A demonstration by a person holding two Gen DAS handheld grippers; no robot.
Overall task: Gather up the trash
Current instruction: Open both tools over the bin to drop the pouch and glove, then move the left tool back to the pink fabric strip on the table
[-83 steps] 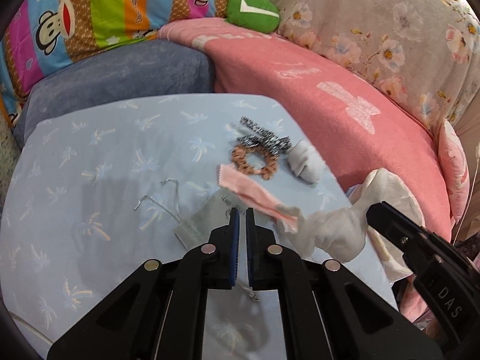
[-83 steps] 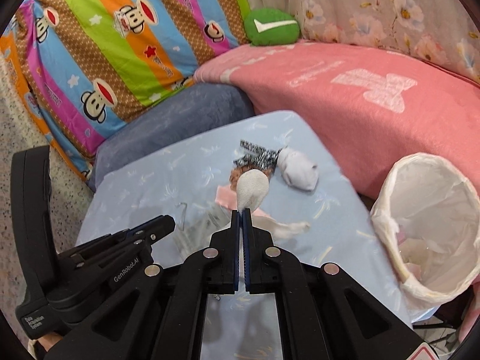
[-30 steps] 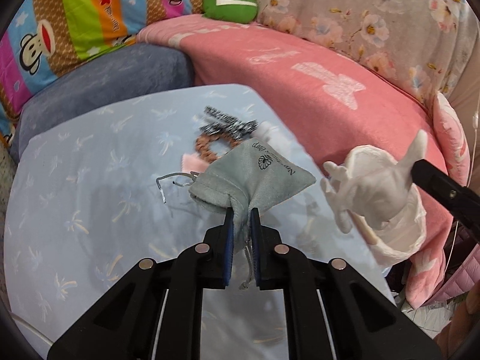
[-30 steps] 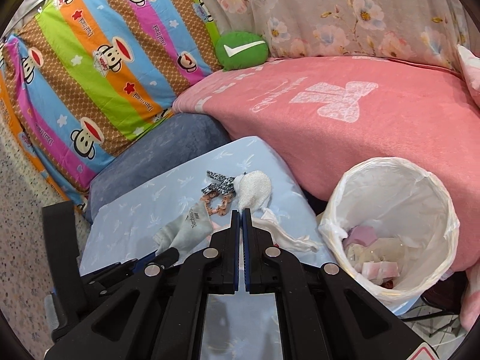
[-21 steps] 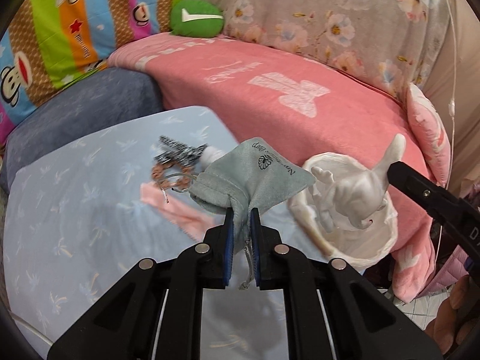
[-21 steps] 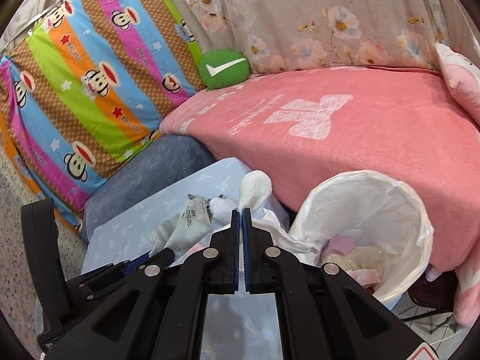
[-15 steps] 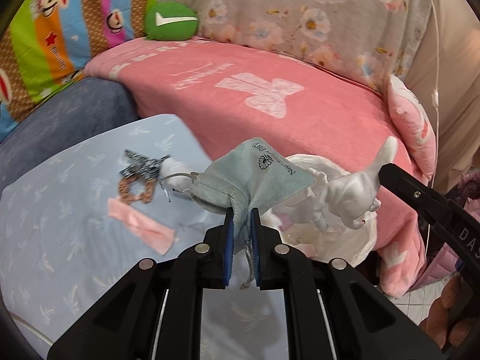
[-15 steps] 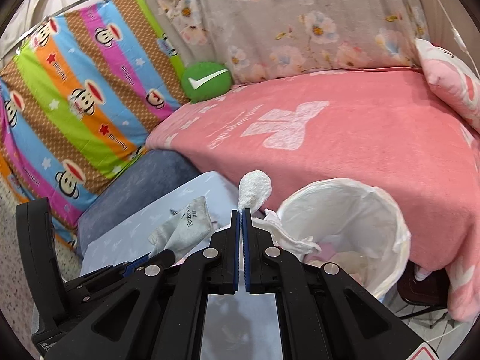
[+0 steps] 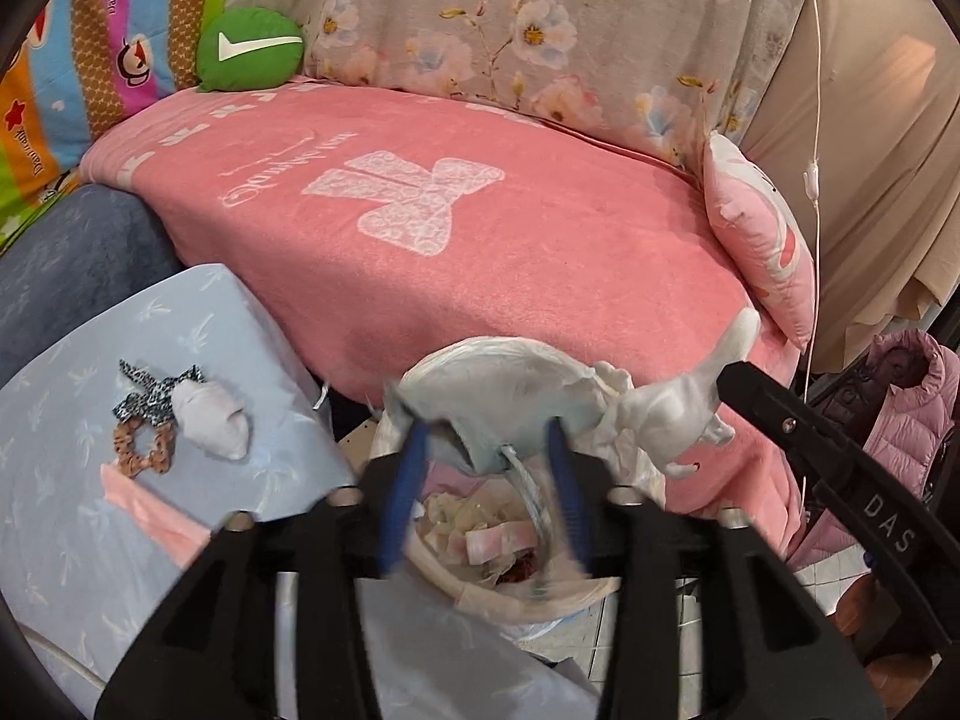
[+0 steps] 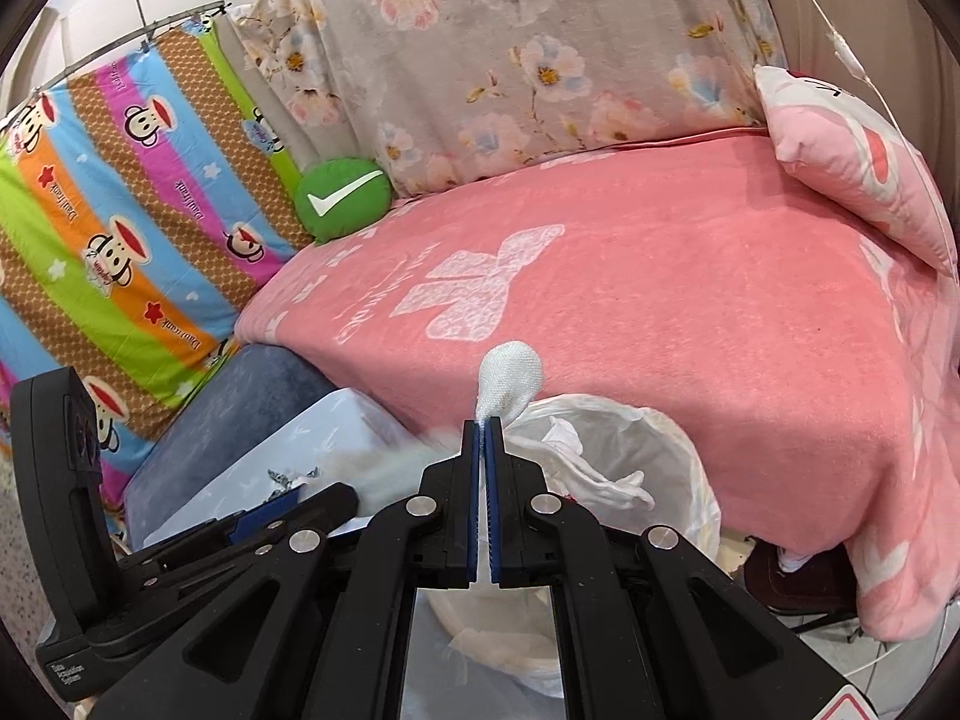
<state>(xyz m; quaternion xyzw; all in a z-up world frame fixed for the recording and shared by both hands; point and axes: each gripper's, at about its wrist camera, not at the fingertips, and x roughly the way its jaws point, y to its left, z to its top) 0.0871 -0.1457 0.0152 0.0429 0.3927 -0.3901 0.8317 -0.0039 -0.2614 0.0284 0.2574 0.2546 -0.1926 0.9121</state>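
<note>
My left gripper (image 9: 483,444) is open over the white-lined trash bin (image 9: 510,603). The grey-green drawstring pouch (image 9: 498,402) is blurred between the spread jaws, above the bin's mouth. My right gripper (image 10: 483,429) is shut on a white cloth glove (image 10: 509,378), held beside and above the bin (image 10: 678,480). The glove (image 9: 678,405) also shows in the left wrist view, over the bin's right rim. The bin holds pink and pale scraps (image 9: 492,540).
On the light-blue table (image 9: 72,540) lie a white sock ball (image 9: 210,414), a black-and-white scrunchie (image 9: 147,396), a brown scrunchie (image 9: 144,447) and a pink strip (image 9: 153,516). A pink-covered sofa (image 9: 480,240) stands behind the bin. A pink jacket (image 9: 900,420) hangs at right.
My left gripper has swung right from the table to above the bin and has opened, letting go of the pouch. My right gripper has moved the glove over beside the bin.
</note>
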